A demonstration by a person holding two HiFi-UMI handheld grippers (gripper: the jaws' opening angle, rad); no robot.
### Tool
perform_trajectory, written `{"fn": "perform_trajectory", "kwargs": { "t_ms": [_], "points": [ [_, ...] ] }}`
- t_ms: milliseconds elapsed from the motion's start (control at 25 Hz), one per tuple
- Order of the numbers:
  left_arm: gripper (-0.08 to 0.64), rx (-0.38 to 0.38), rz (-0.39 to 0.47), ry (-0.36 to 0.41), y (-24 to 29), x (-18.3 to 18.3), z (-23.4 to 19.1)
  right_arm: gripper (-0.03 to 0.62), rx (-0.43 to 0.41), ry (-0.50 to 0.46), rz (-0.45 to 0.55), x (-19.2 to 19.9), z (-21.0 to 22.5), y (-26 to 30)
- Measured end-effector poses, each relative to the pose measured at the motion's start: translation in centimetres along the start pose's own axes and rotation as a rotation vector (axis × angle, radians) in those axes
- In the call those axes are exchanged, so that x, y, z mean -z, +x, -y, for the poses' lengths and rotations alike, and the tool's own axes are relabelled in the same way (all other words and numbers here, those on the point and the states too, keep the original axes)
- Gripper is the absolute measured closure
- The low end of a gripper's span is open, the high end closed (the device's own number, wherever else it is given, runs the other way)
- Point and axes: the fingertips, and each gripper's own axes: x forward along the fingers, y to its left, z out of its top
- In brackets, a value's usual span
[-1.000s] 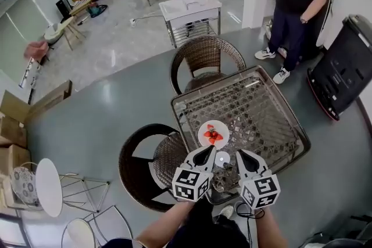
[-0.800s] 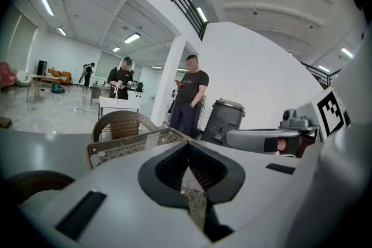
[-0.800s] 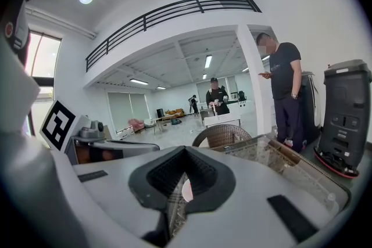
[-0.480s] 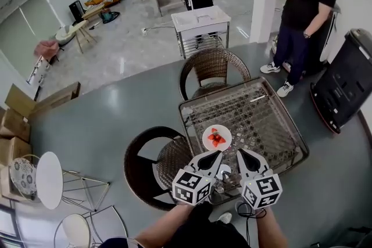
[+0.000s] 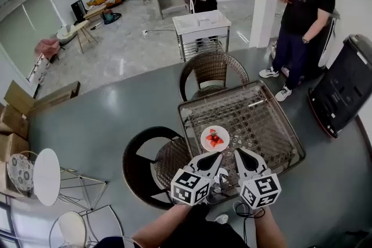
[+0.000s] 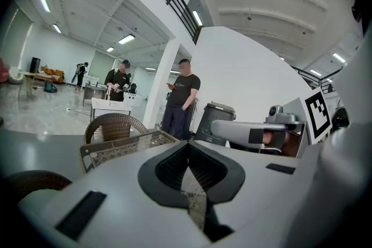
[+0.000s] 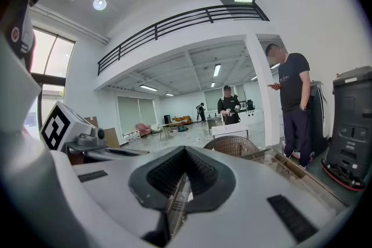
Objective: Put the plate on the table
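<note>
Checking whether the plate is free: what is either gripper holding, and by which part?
Nothing. The left gripper and the right gripper each have jaws closed on nothing; the plate sits on the table, apart from both.

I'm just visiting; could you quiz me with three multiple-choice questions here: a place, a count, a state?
1. Where is the round white plate of red fruit pieces? A on the square glass-topped wicker table; B on a chair; C in a gripper.
2. How many brown wicker chairs stand by it? A one; B two; C four.
3. The left gripper and right gripper are: A open; B shut; C holding the plate.
Key: 1A, it lies on the tabletop; 2B, two seats show; 3B, each gripper view shows jaws together.
</note>
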Motion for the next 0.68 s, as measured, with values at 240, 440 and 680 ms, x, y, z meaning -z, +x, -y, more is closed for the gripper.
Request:
{"fn": "perform_trajectory", "kwargs": {
  "t_ms": [240, 440, 680],
  "points": [
    [0.552, 0.005, 0.004, -0.004, -0.13, -0.09, 0.14, 0.588, -0.004, -0.002, 0.012, -0.34, -0.12, -0.11],
    [0.554, 0.007, 0.003, -0.004, 0.05, -0.29, 0.32, 0.589, -0.004, 0.002, 0.020, -0.69, 0.18, -0.28],
    [0.554, 0.011, 0.007, -0.002, 0.43, -0.30, 0.41, 0.589, 0.000, 0.002, 0.027, -0.61, 0.58, -0.24]
  ]
}}
